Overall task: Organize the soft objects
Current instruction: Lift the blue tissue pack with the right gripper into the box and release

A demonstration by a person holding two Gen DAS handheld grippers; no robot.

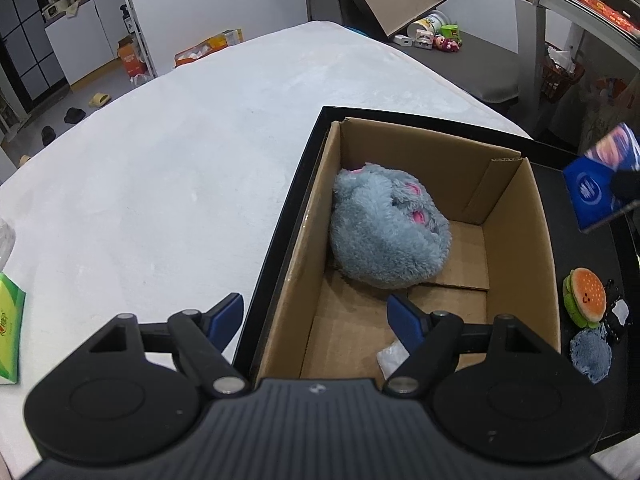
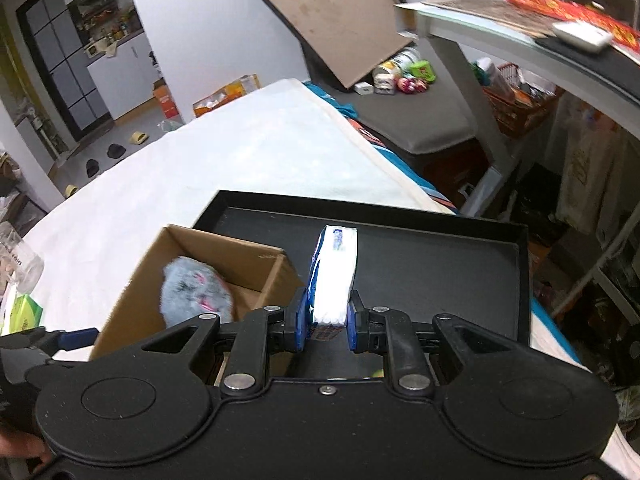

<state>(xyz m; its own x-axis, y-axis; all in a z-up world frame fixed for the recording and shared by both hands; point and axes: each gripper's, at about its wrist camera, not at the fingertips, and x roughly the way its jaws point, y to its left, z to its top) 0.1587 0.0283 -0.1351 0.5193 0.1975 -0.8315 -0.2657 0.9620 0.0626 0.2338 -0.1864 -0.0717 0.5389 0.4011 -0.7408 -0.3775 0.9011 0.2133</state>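
A fluffy grey plush toy with pink patches lies inside the open brown cardboard box, which sits in a shallow black tray on the white-covered bed. The right gripper is clamped on a blue-and-white soft tissue pack, held above the tray just beside the box. The left gripper hovers over the box's near edge, its 2 blue fingers spread apart and empty. A small plush hamburger rests on the tray beside the box.
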